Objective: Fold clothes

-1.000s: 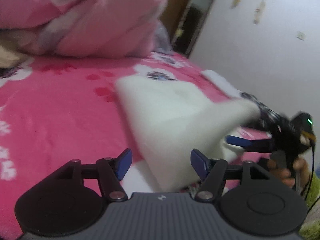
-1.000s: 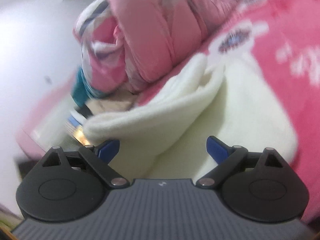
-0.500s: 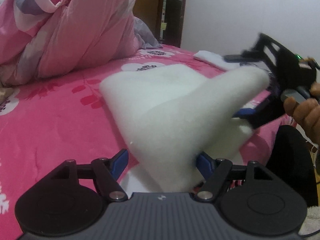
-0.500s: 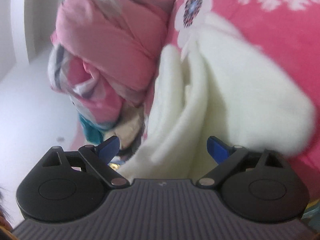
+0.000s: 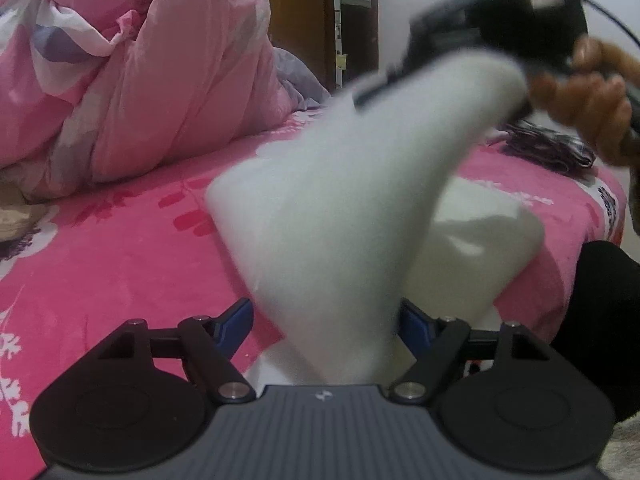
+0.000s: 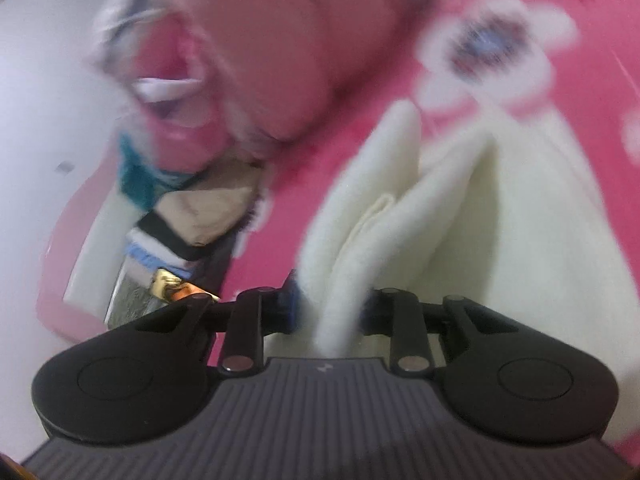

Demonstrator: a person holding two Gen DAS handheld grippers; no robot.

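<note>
A white fleece garment [image 5: 340, 200] lies on the pink flowered bedsheet [image 5: 100, 240], with one side lifted into a tall peak. My right gripper [image 5: 440, 40], blurred at the upper right of the left wrist view, holds the top of that peak. In the right wrist view my right gripper [image 6: 329, 308] is shut on a folded edge of the white garment [image 6: 500, 220]. My left gripper [image 5: 326, 320] stands wide open low over the bed. The lifted cloth runs down between its fingers.
A bunched pink quilt [image 5: 160, 80] fills the back left of the bed. A dark cloth [image 5: 548, 148] lies at the far right edge, below the person's hand [image 5: 592, 96]. A dark doorway [image 5: 356, 28] is behind. Mixed clothes [image 6: 200, 208] lie beside the quilt [image 6: 280, 40].
My right gripper's fingers have gone from wide apart to shut on the garment's edge, and it has lifted that edge higher. The left gripper has stayed open.
</note>
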